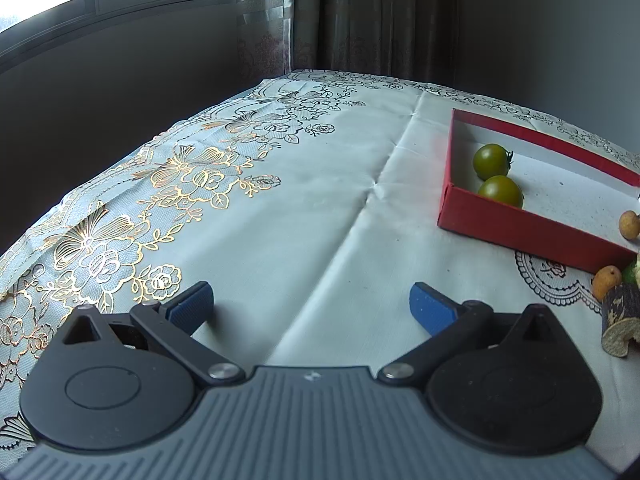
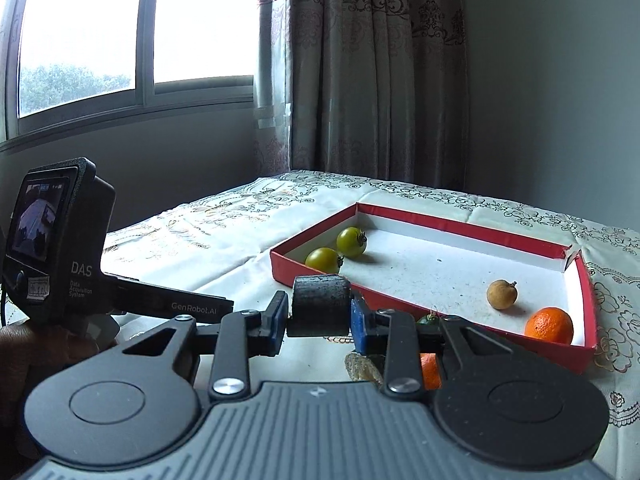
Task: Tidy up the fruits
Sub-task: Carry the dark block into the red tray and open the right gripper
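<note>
My right gripper (image 2: 320, 318) is shut on a dark short cylinder (image 2: 320, 304) and holds it just above the tablecloth, in front of the red tray (image 2: 580, 356). The tray has a white floor. On it lie two green tomatoes (image 2: 351, 242) (image 2: 323, 260), a brown longan (image 2: 502, 294) and an orange mandarin (image 2: 549, 326). The left wrist view shows the tray (image 1: 520, 232) at the right with the tomatoes (image 1: 491, 161) (image 1: 500, 191). My left gripper (image 1: 312, 304) stands open over bare cloth with nothing between its fingers.
Loose beside the tray are longans (image 1: 606, 282) (image 1: 629, 224) and a dark patterned roll (image 1: 622, 320). Under my right gripper lie a brownish lump (image 2: 362, 366), an orange piece (image 2: 430, 370) and something green (image 2: 428, 320). The left handheld unit (image 2: 52, 248) is at left.
</note>
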A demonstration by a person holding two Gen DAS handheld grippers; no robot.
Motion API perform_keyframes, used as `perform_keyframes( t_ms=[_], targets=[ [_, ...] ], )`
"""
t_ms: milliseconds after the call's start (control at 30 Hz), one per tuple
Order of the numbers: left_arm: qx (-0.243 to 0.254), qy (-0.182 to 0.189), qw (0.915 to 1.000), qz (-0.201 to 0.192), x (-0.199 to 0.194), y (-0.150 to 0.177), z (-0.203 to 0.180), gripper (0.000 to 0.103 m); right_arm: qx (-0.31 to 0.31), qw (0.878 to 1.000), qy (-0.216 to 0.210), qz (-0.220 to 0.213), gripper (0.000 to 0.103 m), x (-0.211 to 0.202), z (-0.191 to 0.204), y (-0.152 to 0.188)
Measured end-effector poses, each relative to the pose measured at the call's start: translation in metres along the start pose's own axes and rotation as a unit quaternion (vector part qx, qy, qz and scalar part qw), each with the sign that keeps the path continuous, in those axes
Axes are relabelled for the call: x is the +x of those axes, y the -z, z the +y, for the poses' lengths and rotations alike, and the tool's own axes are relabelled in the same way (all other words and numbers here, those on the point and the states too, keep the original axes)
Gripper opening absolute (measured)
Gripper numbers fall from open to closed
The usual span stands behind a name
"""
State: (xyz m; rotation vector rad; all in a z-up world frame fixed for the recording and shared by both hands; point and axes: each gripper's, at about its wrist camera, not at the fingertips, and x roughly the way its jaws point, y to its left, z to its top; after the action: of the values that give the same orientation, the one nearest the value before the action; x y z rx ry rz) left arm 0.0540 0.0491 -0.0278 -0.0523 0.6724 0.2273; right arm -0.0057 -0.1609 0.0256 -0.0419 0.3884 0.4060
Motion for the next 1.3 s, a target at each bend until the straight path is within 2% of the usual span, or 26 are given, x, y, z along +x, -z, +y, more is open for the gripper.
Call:
perform_keyframes(
  t_ms=[133, 333, 733, 1067, 1300],
  targets=[
    [0.000, 0.000, 1.0000, 0.000, 0.000, 0.000, 0.000, 0.103, 0.003, 1.000, 0.018, -0.005, 0.031, 0.009, -0.013, -0.015],
    [0.000, 0.000, 1.0000, 0.000, 0.000, 0.000, 0.000, 0.103, 0.021, 0.998, 0.049, 0.014, 0.031, 0.042, -0.039, -0.030],
    [-0.002, 0.002, 1.0000, 0.000, 0.001, 0.001, 0.000, 0.103, 0.043, 0.992, 0.091, 0.073, 0.031, 0.103, -0.069, -0.025],
    [-0.006, 0.005, 1.0000, 0.000, 0.001, 0.001, 0.000, 0.103, 0.061, 0.989, 0.104, 0.091, 0.032, 0.116, -0.077, -0.022],
    [-0.007, 0.006, 1.0000, 0.000, 0.001, 0.001, 0.000, 0.103, 0.070, 0.989, 0.108, 0.072, 0.032, 0.101, -0.078, -0.029]
  ],
)
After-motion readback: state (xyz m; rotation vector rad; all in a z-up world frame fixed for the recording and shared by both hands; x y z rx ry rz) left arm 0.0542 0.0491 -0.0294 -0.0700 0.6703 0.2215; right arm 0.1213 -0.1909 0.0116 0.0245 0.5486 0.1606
